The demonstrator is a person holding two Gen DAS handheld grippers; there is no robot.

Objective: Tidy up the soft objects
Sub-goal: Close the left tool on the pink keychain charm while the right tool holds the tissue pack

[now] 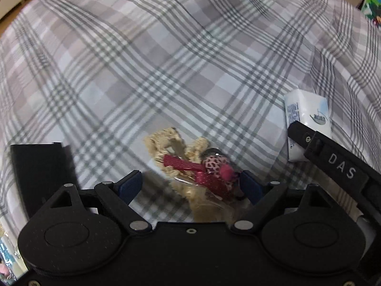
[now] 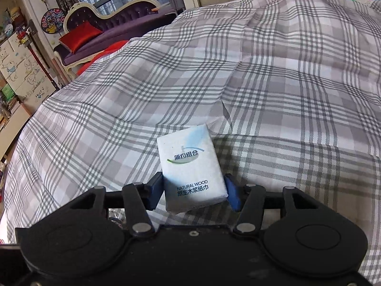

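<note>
A beige knitted piece [image 1: 166, 143], bundled in clear wrap with a red hair clip [image 1: 183, 164] and a pink leopard-print bobble [image 1: 215, 164], lies on the plaid bedcover [image 1: 166, 59]. My left gripper [image 1: 190, 186] stands open around it; the right pad touches the bobble and the left pad is apart from it. My right gripper [image 2: 194, 191] is shut on the lower end of a white tissue pack [image 2: 190, 162] with blue print. In the left wrist view the tissue pack [image 1: 307, 109] sits at the right, with one of the right gripper's black fingers [image 1: 333, 162] over it.
The grey-and-white plaid cover [image 2: 285, 83] spreads wide with folds at the back right. Beyond the bed's left edge stand a purple chaise with a red cushion [image 2: 79, 35] and a cabinet [image 2: 21, 69]. A black block [image 1: 40, 171] shows at the left.
</note>
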